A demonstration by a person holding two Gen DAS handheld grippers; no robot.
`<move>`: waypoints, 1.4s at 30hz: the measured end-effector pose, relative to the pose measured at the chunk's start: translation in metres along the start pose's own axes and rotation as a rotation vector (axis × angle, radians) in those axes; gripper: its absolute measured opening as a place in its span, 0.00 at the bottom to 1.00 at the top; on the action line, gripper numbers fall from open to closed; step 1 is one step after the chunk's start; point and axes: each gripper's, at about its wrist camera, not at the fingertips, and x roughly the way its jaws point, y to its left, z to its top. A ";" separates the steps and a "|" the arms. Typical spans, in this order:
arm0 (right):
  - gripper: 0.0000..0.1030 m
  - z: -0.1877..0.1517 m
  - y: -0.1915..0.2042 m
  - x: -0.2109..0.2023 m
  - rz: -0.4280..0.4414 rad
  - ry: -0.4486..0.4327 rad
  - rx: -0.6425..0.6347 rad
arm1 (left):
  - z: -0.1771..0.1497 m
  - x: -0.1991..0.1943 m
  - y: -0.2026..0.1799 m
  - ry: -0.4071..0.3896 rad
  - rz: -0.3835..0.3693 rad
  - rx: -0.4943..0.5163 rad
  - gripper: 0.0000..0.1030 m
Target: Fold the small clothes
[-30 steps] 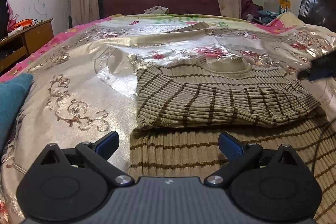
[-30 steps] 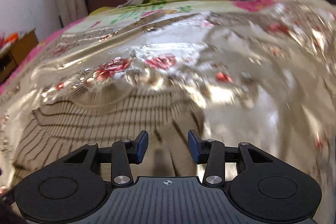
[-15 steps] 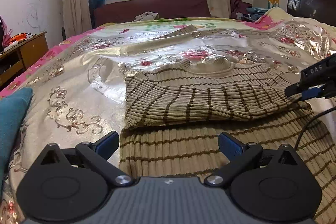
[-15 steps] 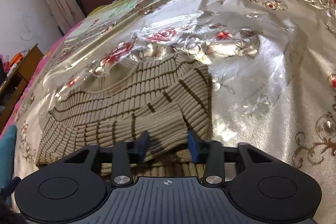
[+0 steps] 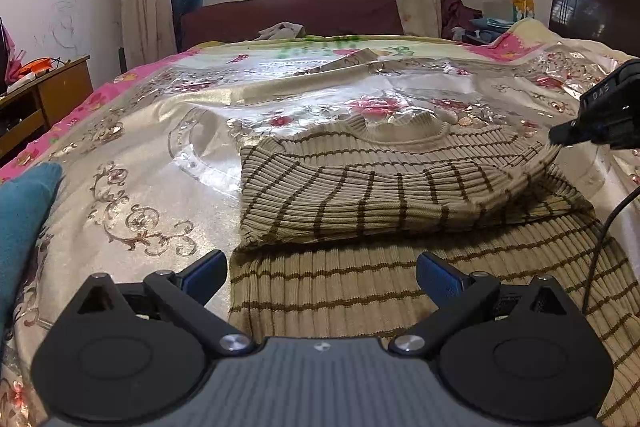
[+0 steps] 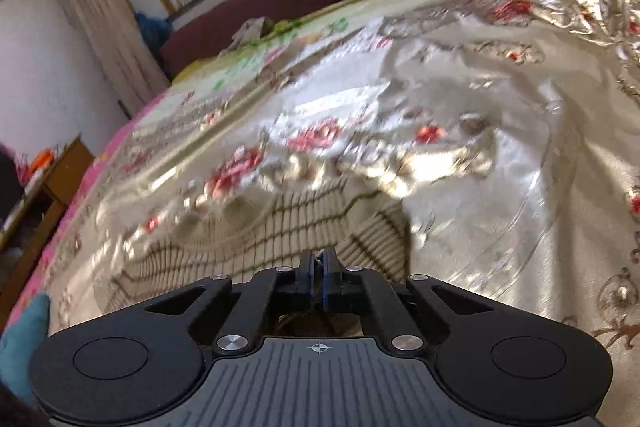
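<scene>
Left gripper [image 5: 322,275] hangs spread over striped sweater [image 5: 360,195], which lies partly folded on floral bedspread [image 5: 140,147]. Right gripper [image 6: 319,259], jaws just closed, pinches sweater's right edge, lifting it slightly.

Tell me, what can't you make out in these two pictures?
- Left wrist view: the striped sweater hem is hidden behind the left gripper.
- Right wrist view: motion blur smears the bedspread; the right gripper body hides the pinched sweater edge.

Matte black left gripper [image 5: 322,273], blue finger pads [image 5: 434,277], silver screws, ribbed grey housing (crosshair mark), black cable [image 5: 604,231]
</scene>
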 end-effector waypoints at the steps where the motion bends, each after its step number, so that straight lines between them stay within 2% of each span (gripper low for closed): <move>1: 0.02 0.001 -0.003 -0.004 -0.001 -0.019 0.020 | 0.000 0.000 0.001 -0.001 0.002 -0.002 1.00; 4: 0.02 0.001 -0.006 -0.017 0.030 -0.092 0.028 | 0.000 0.001 0.004 -0.001 0.001 -0.013 1.00; 7: 0.02 0.004 -0.004 -0.012 0.036 -0.102 0.023 | -0.002 0.004 0.003 0.008 -0.002 -0.012 1.00; 9: 0.02 0.000 -0.011 0.002 -0.018 -0.070 0.018 | -0.003 0.005 0.000 0.017 0.000 0.001 1.00; 11: 0.04 -0.008 -0.021 0.023 -0.111 0.024 0.020 | -0.003 0.003 -0.002 0.018 -0.004 0.011 1.00; 12: 0.07 -0.013 -0.024 0.026 -0.135 0.036 0.021 | -0.003 0.003 -0.003 0.018 -0.009 0.014 1.00; 14: 0.11 -0.019 -0.024 0.023 -0.164 0.027 -0.009 | -0.004 0.002 -0.003 0.014 -0.012 0.018 1.00; 18: 0.11 -0.017 -0.015 0.008 -0.189 -0.026 -0.059 | -0.003 0.002 -0.001 0.023 -0.010 0.020 1.00; 21: 0.12 -0.017 0.007 -0.004 -0.143 -0.074 -0.145 | 0.006 0.001 0.003 -0.004 -0.007 0.015 1.00; 25: 0.13 -0.033 0.039 0.006 -0.001 0.008 -0.231 | 0.028 0.011 0.004 -0.044 0.005 0.030 1.00; 27: 0.13 -0.042 0.049 0.018 0.035 0.053 -0.249 | 0.036 0.023 0.003 -0.042 0.012 0.042 1.00; 31: 0.11 -0.050 0.042 0.044 0.003 0.143 -0.222 | 0.036 0.053 0.005 0.027 0.075 0.066 1.00; 34: 0.11 -0.044 0.035 0.044 0.026 0.160 -0.170 | 0.027 0.072 0.011 0.130 0.128 0.076 1.00; 36: 0.14 -0.042 0.037 0.035 0.022 0.144 -0.183 | 0.020 0.077 0.019 0.177 0.133 0.049 1.00; 38: 0.20 -0.042 0.039 0.022 0.005 0.129 -0.217 | 0.018 0.073 0.027 0.188 0.125 0.001 1.00; 42: 0.22 -0.054 0.032 -0.018 0.006 0.130 -0.228 | 0.013 0.045 0.037 0.174 0.106 -0.021 1.00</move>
